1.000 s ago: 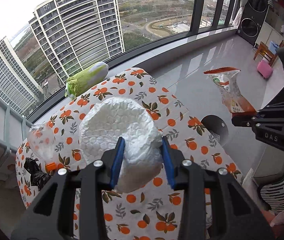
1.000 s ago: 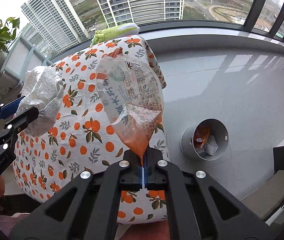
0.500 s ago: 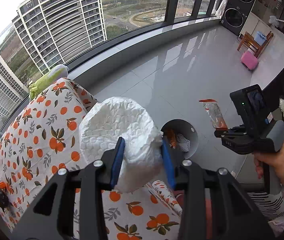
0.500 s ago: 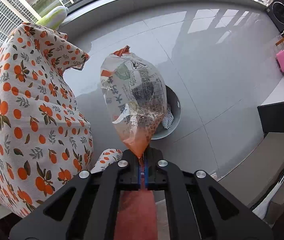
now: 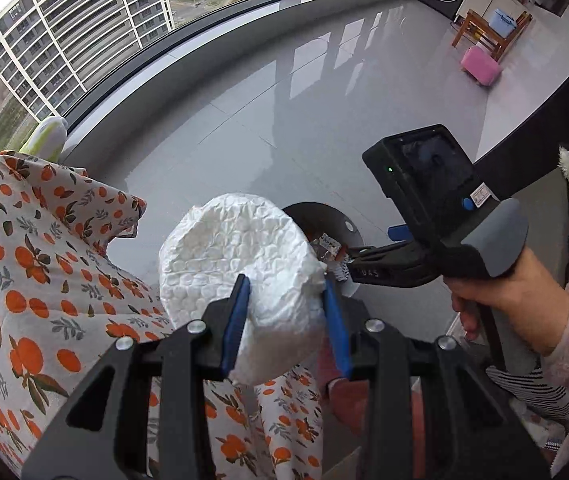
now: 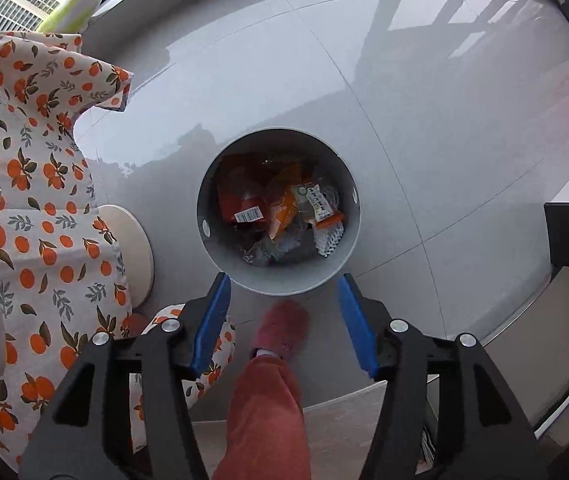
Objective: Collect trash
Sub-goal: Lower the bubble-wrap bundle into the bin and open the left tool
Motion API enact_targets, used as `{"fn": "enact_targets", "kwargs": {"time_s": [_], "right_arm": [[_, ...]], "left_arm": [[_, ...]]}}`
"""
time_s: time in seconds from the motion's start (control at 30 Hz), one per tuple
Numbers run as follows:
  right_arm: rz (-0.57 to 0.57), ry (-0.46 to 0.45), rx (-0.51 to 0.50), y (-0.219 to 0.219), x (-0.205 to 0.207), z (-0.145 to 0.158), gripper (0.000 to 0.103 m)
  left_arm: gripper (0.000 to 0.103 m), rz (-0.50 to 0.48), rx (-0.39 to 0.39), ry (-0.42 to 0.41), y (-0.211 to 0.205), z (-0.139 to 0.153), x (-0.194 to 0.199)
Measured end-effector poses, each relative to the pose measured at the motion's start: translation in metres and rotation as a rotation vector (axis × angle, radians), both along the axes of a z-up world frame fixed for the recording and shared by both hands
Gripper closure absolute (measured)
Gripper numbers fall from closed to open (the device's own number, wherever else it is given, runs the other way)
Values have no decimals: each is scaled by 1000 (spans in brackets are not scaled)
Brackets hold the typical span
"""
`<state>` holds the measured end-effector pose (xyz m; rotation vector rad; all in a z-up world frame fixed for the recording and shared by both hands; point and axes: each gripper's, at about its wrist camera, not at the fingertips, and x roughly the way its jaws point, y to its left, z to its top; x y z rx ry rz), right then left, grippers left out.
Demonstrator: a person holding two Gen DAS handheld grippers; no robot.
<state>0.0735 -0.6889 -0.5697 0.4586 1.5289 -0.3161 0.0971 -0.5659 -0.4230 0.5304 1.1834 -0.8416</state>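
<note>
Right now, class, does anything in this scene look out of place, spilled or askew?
Nothing stands out. The wrappers lie inside the grey bin, none spilled on the floor. The left gripper holds white bubble wrap; the right gripper, jaws opening with nothing between them, hangs above the bin.

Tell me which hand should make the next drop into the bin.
Left. The left gripper holds the bubble wrap wad close to the grey bin. The right gripper, directly above the bin, has nothing between its opening jaws; the snack bag lies inside.

One bin (image 6: pixel 348 252) — one bubble-wrap wad (image 5: pixel 240 256), two grippers (image 5: pixel 286 316) (image 6: pixel 284 320).
</note>
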Motion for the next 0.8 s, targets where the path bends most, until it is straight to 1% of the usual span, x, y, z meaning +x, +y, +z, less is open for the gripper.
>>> {"fn": "enact_targets", "kwargs": {"time_s": [0.17,0.27,0.33,0.4,0.43,0.5,0.67,0.73,0.77,0.8], "right_arm": [[-23,-22,-29,-21,-26,12,49],[-39,-28,-52,-31,-42,20,49],[-54,-27,-61,-37,-51,23,49],[-71,-24,-66,-44,-55,24,49],[-78,-22,-69,-48,-56,25,49],[-90,-18,-73,-53,-59,25,49],[-98,-10,-83,-55,-65,26,49],[-95,-13,-88,-54,-67,29,49],[-91,-15,-92,-54,-67,30,49],[-87,-18,-95,-54,-67,32,49]], "left_arm": [[65,-44,-14,9,-28,-13,-3],[65,-64,-23,-1,-45,-24,-3],[65,-65,-30,14,-56,-35,-1],[61,-59,-36,39,-65,-47,4],[61,-55,-39,52,-69,-54,6],[59,-43,-15,61,-76,-70,8],[58,5,26,97,-85,-105,19],[53,21,31,103,-85,-111,23],[47,26,31,97,-84,-111,23],[44,30,32,90,-83,-110,23]]}}
